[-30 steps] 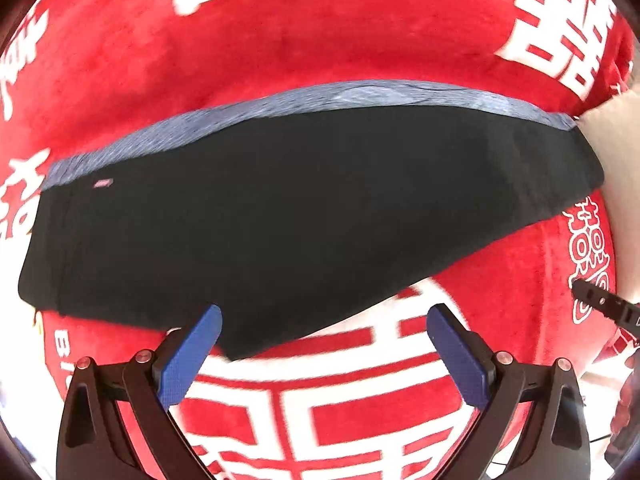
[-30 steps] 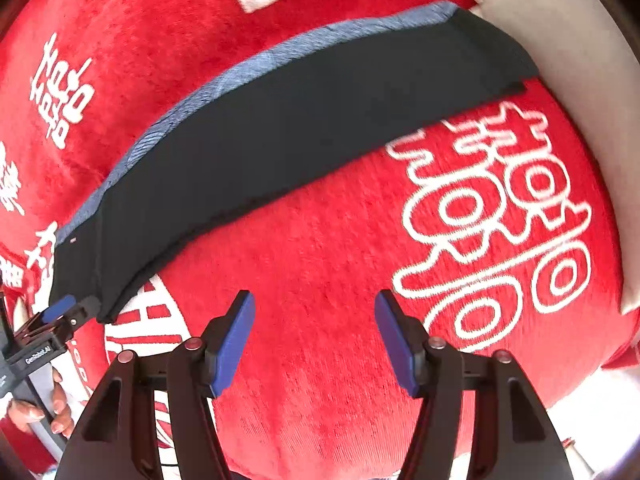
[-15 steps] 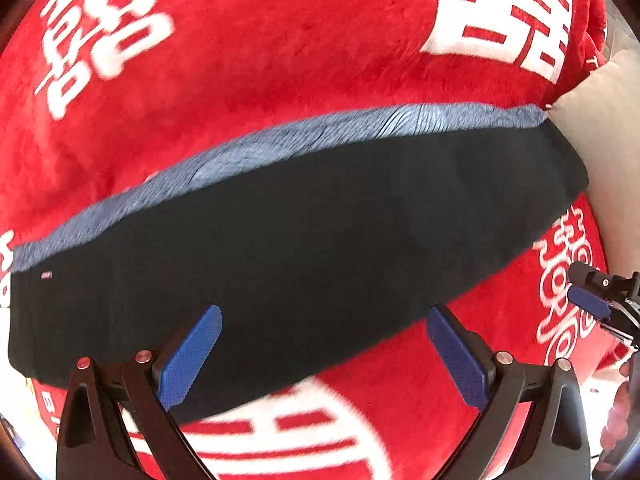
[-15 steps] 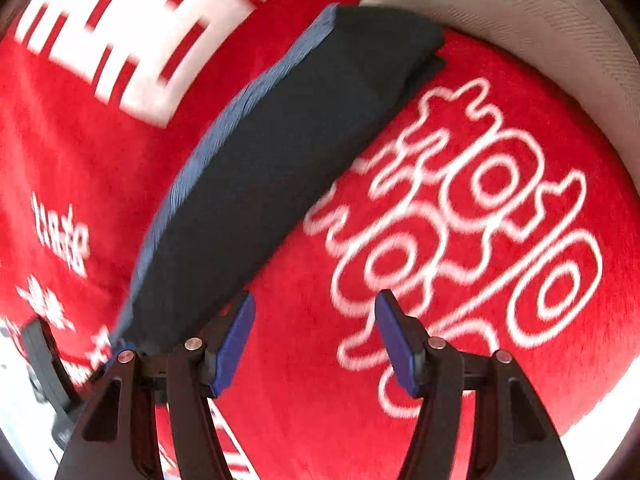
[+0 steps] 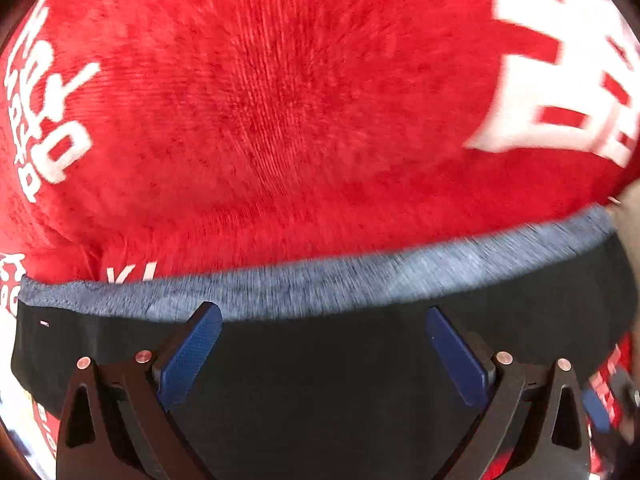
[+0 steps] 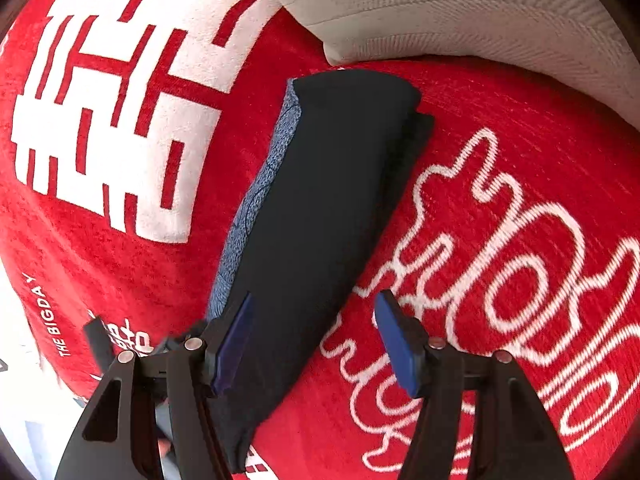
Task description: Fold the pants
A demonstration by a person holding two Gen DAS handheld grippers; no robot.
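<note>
The pants [image 5: 360,380] are black with a blue-grey strip along one long edge, folded into a long band on a red blanket [image 5: 280,120]. My left gripper [image 5: 322,316] hangs open just above the band, its fingertips level with the strip and nothing between its blue pads [image 5: 188,356]. In the right wrist view the pants [image 6: 320,200] run away from me toward a beige cushion. My right gripper [image 6: 314,300] is open above the near part; its left pad is over the black cloth and its right pad over the blanket. It holds nothing.
The red blanket [image 6: 500,160] carries large white characters and looping white outlines. A beige ribbed cushion [image 6: 460,8] lies just past the far end of the pants. The other gripper's black frame [image 6: 96,336] shows blurred at the lower left of the right wrist view.
The left gripper has travelled across the pants to their blue-grey edge. The right gripper has rolled and come in over the band, which now runs lengthwise away from it. Both stayed open.
</note>
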